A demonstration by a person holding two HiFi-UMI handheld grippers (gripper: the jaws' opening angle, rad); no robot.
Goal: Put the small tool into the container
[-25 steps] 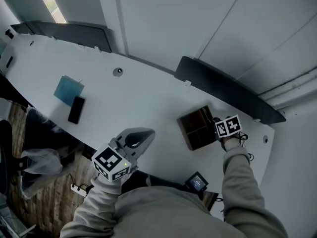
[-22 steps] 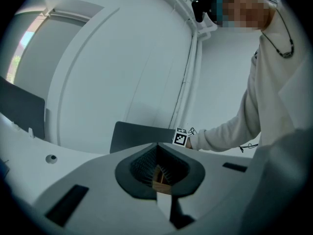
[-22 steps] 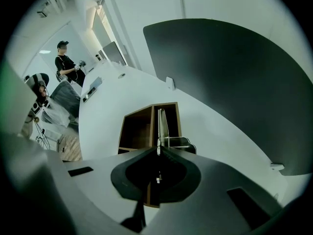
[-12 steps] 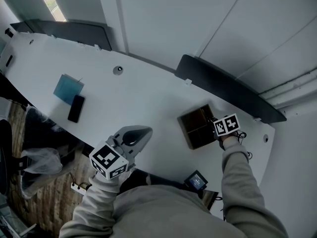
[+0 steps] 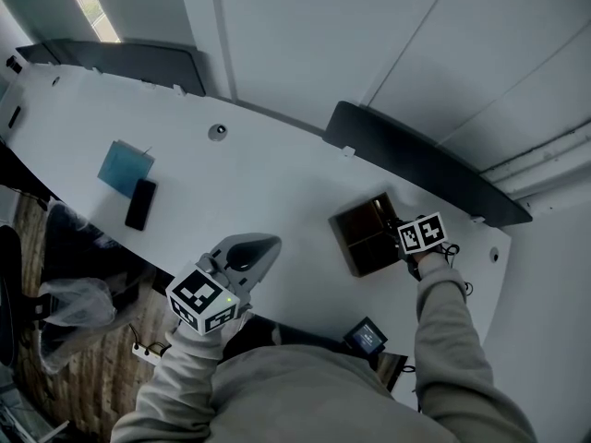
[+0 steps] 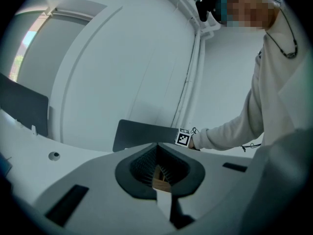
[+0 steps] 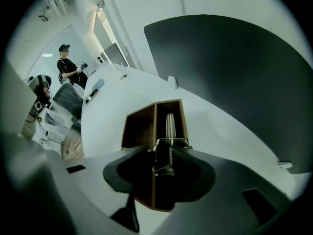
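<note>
A brown wooden container (image 5: 355,229) with divided compartments sits on the white table (image 5: 259,192) at the right. My right gripper (image 5: 400,237) hangs over its near right edge. In the right gripper view a thin metal tool (image 7: 169,126) points down into the right compartment of the container (image 7: 139,126). It lies between the jaws of the right gripper (image 7: 168,153), which are opening, and the pads no longer seem to press on it. My left gripper (image 5: 272,243) hovers at the table's front edge, shut and empty (image 6: 156,153).
A black phone (image 5: 141,203) and a blue notebook (image 5: 126,167) lie at the table's left end. A round grommet (image 5: 217,132) sits near the back edge. A dark panel (image 5: 416,169) runs behind the container. A small device (image 5: 367,337) is below the table's front edge. A person (image 7: 68,65) stands far off.
My right gripper has shifted slightly left over the container. The left gripper has drifted a little left; otherwise the scene is the same.
</note>
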